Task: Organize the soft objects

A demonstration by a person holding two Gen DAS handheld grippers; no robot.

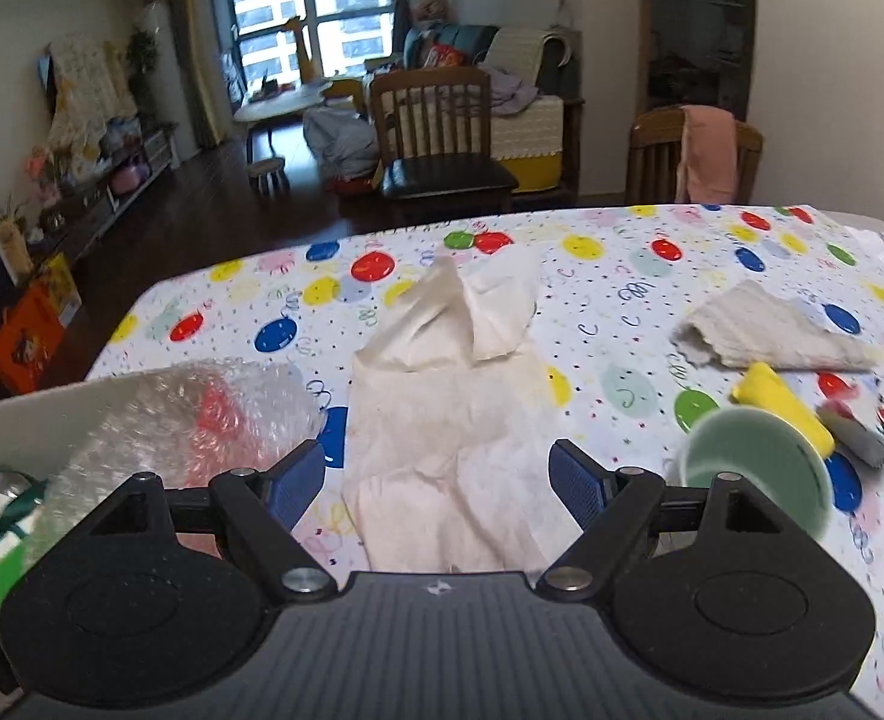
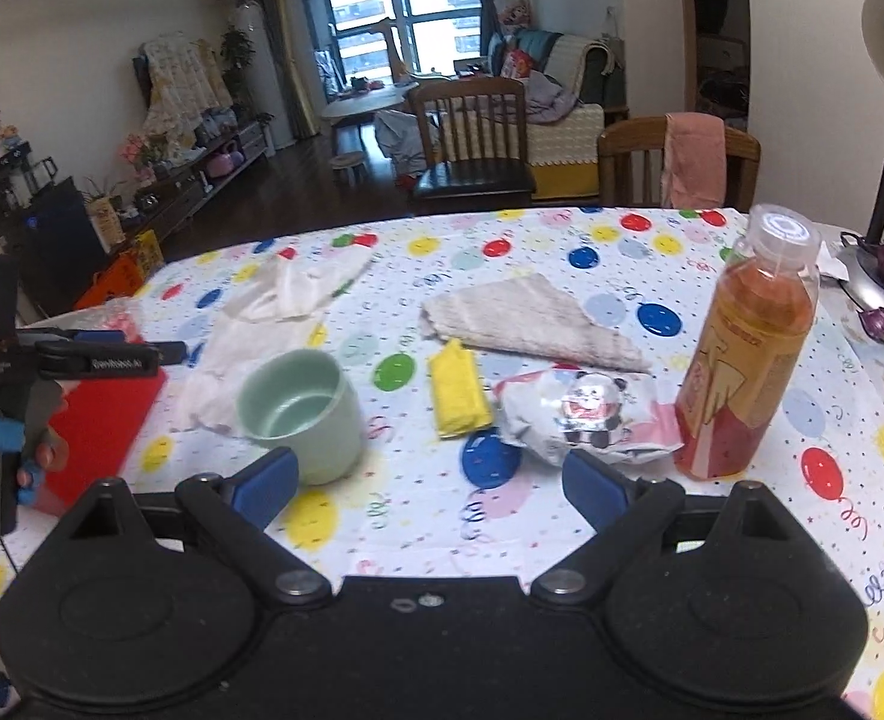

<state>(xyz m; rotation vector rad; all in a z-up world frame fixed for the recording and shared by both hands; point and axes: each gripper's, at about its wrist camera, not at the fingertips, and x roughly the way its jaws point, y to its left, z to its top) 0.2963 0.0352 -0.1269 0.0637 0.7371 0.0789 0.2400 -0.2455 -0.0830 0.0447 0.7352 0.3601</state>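
Left wrist view: our left gripper [image 1: 439, 483] hangs wide open, empty, above the crumpled white tissue [image 1: 448, 420] near the table's [image 1: 622, 252] near edge. Our right gripper [image 2: 430, 480], also spread and empty, faces the yellow sponge [image 2: 457, 396] and beyond it the folded towel [image 2: 532, 324].

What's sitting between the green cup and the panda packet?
A yellow sponge lies between the green cup and the panda packet, apart from both, plainest in the right wrist view.
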